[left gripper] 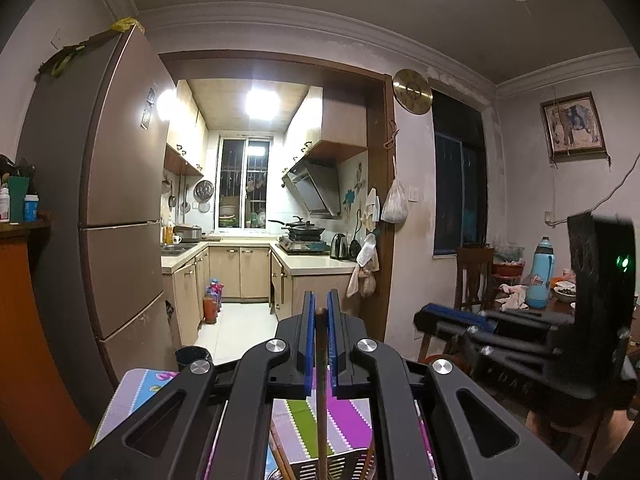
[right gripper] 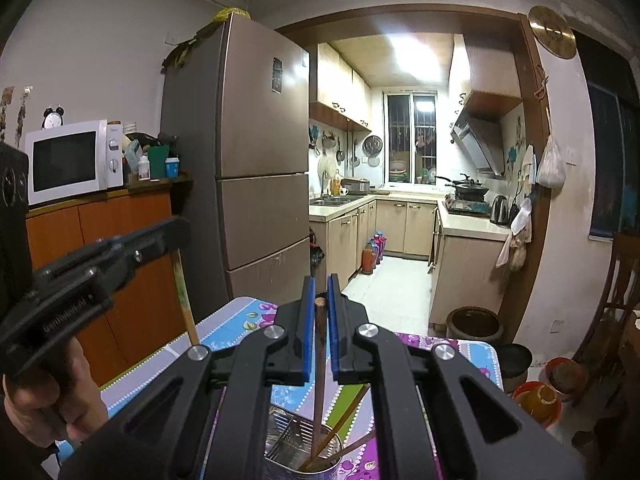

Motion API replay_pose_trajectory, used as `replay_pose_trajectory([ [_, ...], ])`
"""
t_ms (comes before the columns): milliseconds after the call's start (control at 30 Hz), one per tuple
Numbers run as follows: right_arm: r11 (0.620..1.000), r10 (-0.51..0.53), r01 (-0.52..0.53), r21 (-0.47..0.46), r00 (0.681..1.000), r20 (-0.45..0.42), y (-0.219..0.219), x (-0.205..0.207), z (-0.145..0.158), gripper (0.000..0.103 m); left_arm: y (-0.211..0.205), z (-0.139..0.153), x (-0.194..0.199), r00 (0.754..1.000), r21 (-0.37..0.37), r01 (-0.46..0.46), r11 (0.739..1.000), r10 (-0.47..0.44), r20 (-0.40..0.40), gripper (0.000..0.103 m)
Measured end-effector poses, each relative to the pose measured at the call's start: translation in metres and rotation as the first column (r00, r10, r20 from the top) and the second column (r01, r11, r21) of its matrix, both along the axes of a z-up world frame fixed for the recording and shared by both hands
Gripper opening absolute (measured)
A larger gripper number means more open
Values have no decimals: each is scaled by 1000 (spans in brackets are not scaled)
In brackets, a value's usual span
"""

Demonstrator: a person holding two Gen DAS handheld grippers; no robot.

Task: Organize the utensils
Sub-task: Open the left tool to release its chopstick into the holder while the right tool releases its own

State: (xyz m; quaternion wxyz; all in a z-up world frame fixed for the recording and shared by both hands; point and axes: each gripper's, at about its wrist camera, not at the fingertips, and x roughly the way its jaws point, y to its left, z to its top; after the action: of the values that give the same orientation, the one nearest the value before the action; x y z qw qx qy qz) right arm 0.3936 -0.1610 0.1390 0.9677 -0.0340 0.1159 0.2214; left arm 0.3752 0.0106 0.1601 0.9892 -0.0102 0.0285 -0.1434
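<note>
- Your left gripper [left gripper: 320,312] has its jaws narrowed on one chopstick [left gripper: 321,380], which hangs down between the blue pads toward the metal holder [left gripper: 340,466] below them.
- Your right gripper [right gripper: 320,300] pinches a second chopstick [right gripper: 319,360]; its lower end already sits inside the holder [right gripper: 280,436] beneath the jaws, beside a few other sticks.
- I judge the sorting partly done: both chopsticks remain to be released.
- Both look like dark, thin, worn wood.
- The holder stands on a flowered tablecloth [right gripper: 240,320].
</note>
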Motion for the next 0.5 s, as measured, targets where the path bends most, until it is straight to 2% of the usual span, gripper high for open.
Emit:
replay_pose_trajectory([
  [300, 1000, 1, -1, 16, 1000, 8, -1, 8, 3, 5, -1, 1, 5, 1000, 4, 2, 1000, -2, 14, 7],
  [500, 1000, 3, -3, 8, 1000, -18, 1, 16, -6, 5, -4, -4, 12, 1000, 18, -2, 1000, 1, 7, 7],
])
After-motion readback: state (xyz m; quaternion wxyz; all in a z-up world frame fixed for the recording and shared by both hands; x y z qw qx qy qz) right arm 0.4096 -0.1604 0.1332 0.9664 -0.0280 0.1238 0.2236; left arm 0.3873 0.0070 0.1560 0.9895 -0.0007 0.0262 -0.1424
